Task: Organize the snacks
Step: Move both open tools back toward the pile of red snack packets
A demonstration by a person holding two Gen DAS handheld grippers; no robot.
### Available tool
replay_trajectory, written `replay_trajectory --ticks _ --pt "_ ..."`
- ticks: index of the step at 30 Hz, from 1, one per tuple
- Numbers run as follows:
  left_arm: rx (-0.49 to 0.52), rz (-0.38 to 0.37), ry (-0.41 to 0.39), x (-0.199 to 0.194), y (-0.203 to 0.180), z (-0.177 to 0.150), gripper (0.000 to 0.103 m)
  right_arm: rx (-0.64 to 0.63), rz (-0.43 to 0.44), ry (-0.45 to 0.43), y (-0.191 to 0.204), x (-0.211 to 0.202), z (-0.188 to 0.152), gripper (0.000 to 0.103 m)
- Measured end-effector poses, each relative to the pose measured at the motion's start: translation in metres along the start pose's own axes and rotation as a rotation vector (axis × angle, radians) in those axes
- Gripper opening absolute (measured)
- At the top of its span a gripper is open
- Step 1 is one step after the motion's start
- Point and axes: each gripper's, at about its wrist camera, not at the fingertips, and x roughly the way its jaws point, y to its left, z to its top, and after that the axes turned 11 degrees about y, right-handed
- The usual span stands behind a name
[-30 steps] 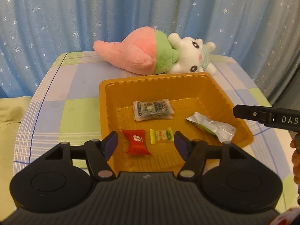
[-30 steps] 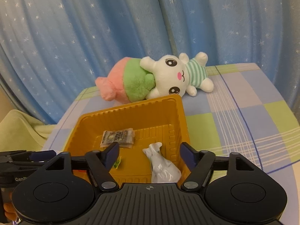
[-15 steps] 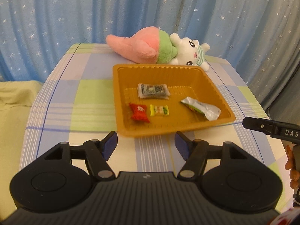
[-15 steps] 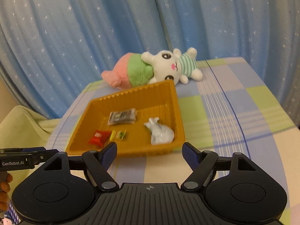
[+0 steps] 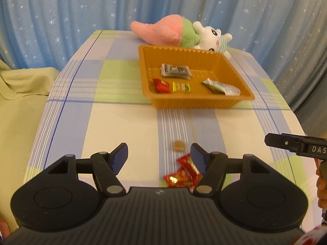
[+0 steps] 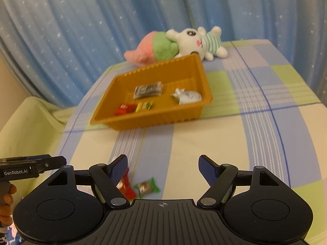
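An orange tray [image 5: 214, 59] [image 6: 155, 120] sits mid-table and holds a grey packet [image 5: 175, 70], a red snack [image 5: 161, 85], a yellow candy [image 5: 181, 87] and a silver-green pouch [image 5: 221, 87]. Loose on the near cloth lie red wrappers [image 5: 184, 173] [image 6: 125, 185], a small brown candy [image 5: 178, 145] and a green-wrapped candy [image 6: 146, 186]. My left gripper [image 5: 159, 157] is open above the near cloth, its right finger over the red wrappers. My right gripper [image 6: 163, 168] is open and empty just beyond the green candy.
A pink-and-green plush [image 5: 163, 32] and a white bunny plush [image 5: 212, 38] lie behind the tray. The table has a checked cloth [image 5: 114, 118] and blue star curtains behind. A pale green fabric [image 5: 20, 81] lies left of the table.
Both grippers have pulled back from the tray toward the table's near end. The loose candies at the near edge have come into view.
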Motion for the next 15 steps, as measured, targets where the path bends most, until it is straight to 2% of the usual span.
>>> replay_trajectory --ticks 15 --pt "0.003 0.003 0.068 0.003 0.005 -0.05 0.065 -0.054 -0.014 0.092 0.022 0.01 -0.046 0.076"
